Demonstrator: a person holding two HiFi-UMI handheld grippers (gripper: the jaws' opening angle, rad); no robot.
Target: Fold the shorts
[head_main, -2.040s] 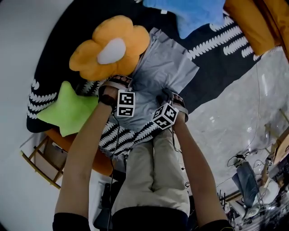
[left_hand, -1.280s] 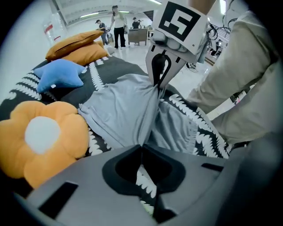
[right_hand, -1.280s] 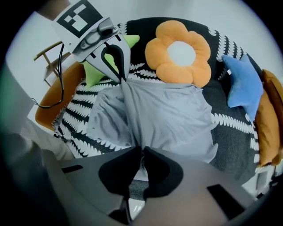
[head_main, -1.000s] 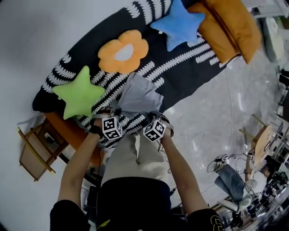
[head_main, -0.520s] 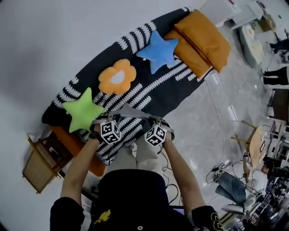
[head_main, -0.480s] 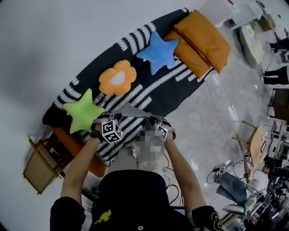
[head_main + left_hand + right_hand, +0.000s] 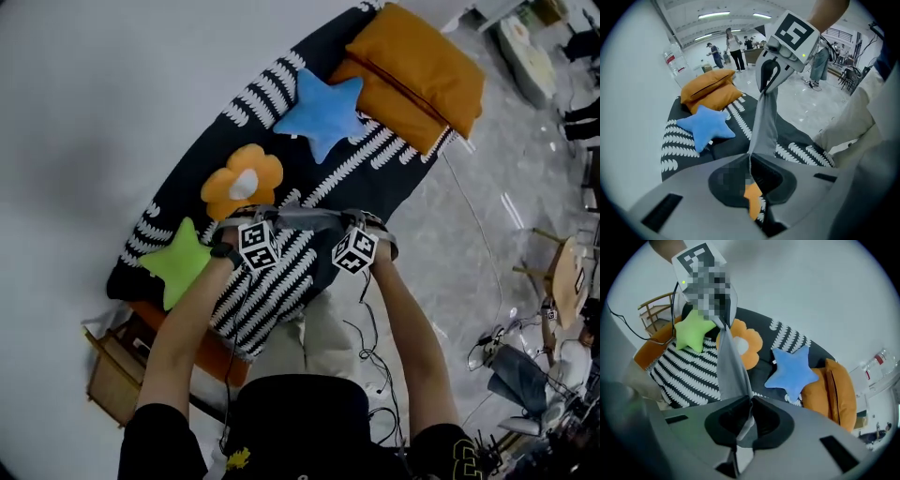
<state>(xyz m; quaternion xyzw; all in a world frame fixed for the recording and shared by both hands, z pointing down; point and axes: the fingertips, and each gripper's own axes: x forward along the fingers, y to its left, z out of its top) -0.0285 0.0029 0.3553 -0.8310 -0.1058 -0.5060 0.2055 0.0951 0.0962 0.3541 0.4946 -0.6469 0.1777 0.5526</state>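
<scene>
The grey shorts (image 7: pixel 300 218) hang in the air, stretched as a narrow band between my two grippers above the black patterned rug (image 7: pixel 394 164). My left gripper (image 7: pixel 239 221) is shut on one end of the cloth and my right gripper (image 7: pixel 364 223) on the other. In the left gripper view the shorts (image 7: pixel 765 122) run from the left gripper (image 7: pixel 749 159) up to the right gripper (image 7: pixel 769 77). In the right gripper view the shorts (image 7: pixel 731 366) rise from the right gripper (image 7: pixel 751 401) toward the left one, which is partly hidden by a blur patch.
On the rug lie a green star cushion (image 7: pixel 180 262), an orange flower cushion (image 7: pixel 242 181), a blue star cushion (image 7: pixel 322 111) and orange pillows (image 7: pixel 417 73). A wooden chair (image 7: pixel 117 380) stands at the lower left. Cables trail on the marble floor (image 7: pixel 469 244). People stand far off (image 7: pixel 733 44).
Both grippers have risen and drawn back toward the person with the shorts. The cloth has left the rug and now hangs taut between them.
</scene>
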